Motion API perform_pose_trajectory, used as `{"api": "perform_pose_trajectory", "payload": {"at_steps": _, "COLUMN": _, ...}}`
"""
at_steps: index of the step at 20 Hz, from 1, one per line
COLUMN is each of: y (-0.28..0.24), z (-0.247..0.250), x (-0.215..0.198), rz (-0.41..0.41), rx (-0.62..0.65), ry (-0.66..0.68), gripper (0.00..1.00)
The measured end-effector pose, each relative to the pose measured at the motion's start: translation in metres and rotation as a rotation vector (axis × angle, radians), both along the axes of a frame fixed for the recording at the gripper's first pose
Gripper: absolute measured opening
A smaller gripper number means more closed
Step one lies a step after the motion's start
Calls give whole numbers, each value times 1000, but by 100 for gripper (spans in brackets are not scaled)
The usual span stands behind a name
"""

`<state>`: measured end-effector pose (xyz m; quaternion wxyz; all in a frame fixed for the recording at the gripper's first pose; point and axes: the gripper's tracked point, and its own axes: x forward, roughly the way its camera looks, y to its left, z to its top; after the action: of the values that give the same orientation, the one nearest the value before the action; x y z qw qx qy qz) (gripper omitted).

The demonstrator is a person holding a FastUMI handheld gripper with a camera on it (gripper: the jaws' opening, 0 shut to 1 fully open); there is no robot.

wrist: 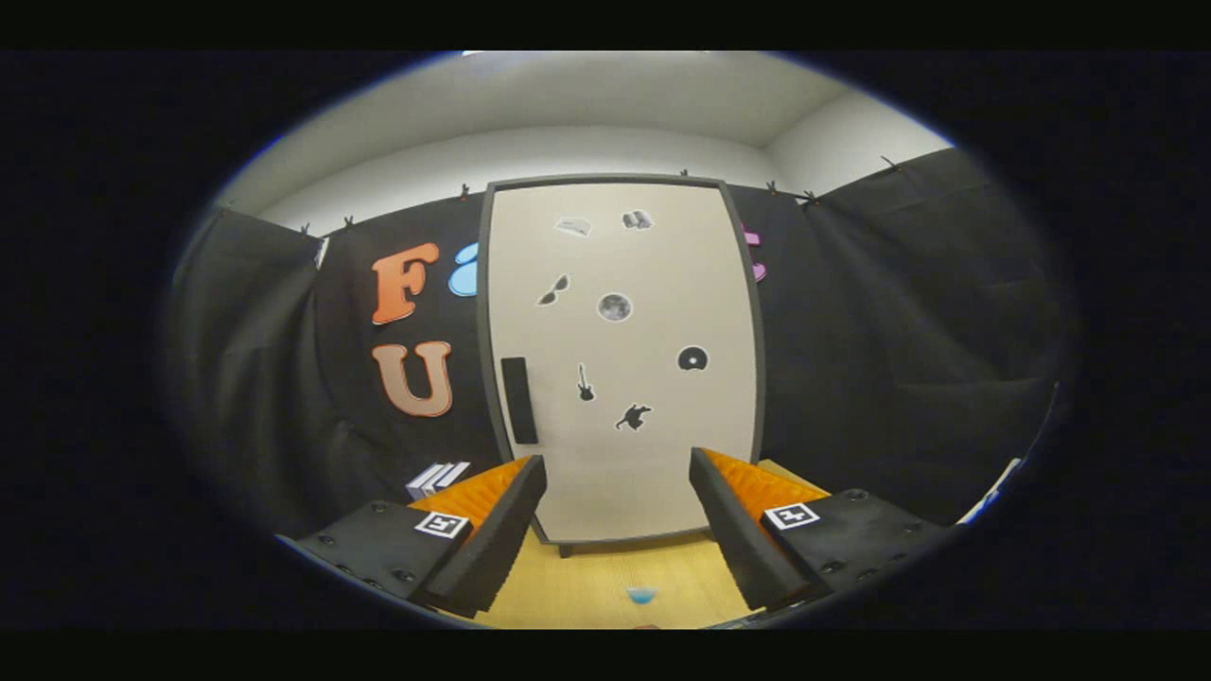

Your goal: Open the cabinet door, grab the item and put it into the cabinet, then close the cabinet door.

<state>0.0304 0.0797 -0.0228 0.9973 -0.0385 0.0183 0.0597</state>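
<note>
The gripper (617,511) is spread wide with nothing between its two fingers (492,539); each finger carries one small square marker. Taking the cabinet (620,359) as the landmark: in front of it, low between the fingers, one small blue item (641,595) sits on the light wooden tabletop (605,582), apart from both fingers and partly cut off, so its shape is hard to make out. A second tiny reddish bit shows nearer still, too cropped to name.

The cabinet stands upright on the table just beyond the fingers, its single pale door (653,454) closed inside a dark frame. One dark upright handle (518,400) sits near the door's left side. I count seven small stickers (615,306) scattered over the door; their pictures are too small to tell surely.

Left of the cabinet's foot, a pale striped object (437,478) peeks out behind the left finger, mostly hidden. Behind the cabinet hangs the black cloth wall (899,359), pinned up with small clips, and above that a plain white wall (587,151) and ceiling.
</note>
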Motion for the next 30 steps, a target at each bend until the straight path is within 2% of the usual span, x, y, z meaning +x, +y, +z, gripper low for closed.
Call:
{"api": "perform_pose_trajectory", "payload": {"at_steps": 6, "y": 54, "z": -4, "x": 50, "rz": 47, "rx": -1, "ry": 29, "gripper": 98}}
{"api": "perform_pose_trajectory", "payload": {"at_steps": 11, "y": 95, "z": -7, "x": 103, "rz": 76, "rx": -50, "ry": 48, "gripper": 98}}
{"api": "perform_pose_trajectory", "payload": {"at_steps": 17, "y": 110, "z": -25, "x": 166, "rz": 36, "rx": -63, "ry": 115, "gripper": 97}}
{"api": "perform_pose_trajectory", "payload": {"at_steps": 18, "y": 110, "z": -29, "x": 175, "rz": 28, "rx": -65, "ry": 123, "gripper": 94}}
{"api": "perform_pose_trajectory", "payload": {"at_steps": 19, "y": 112, "z": -33, "x": 182, "rz": 30, "rx": -66, "ry": 132, "gripper": 83}}
{"api": "perform_pose_trajectory", "payload": {"at_steps": 23, "y": 115, "z": -47, "x": 201, "rz": 23, "rx": -66, "ry": 169, "gripper": 80}}
{"api": "perform_pose_trajectory", "payload": {"at_steps": 26, "y": 116, "z": -47, "x": 208, "rz": 19, "rx": -66, "ry": 161, "gripper": 73}}
{"api": "perform_pose_trajectory", "payload": {"at_steps": 28, "y": 118, "z": -47, "x": 209, "rz": 25, "rx": -53, "ry": 164, "gripper": 48}}
{"api": "perform_pose_trajectory", "payload": {"at_steps": 30, "y": 120, "z": -47, "x": 211, "rz": 21, "rx": -39, "ry": 166, "gripper": 43}}
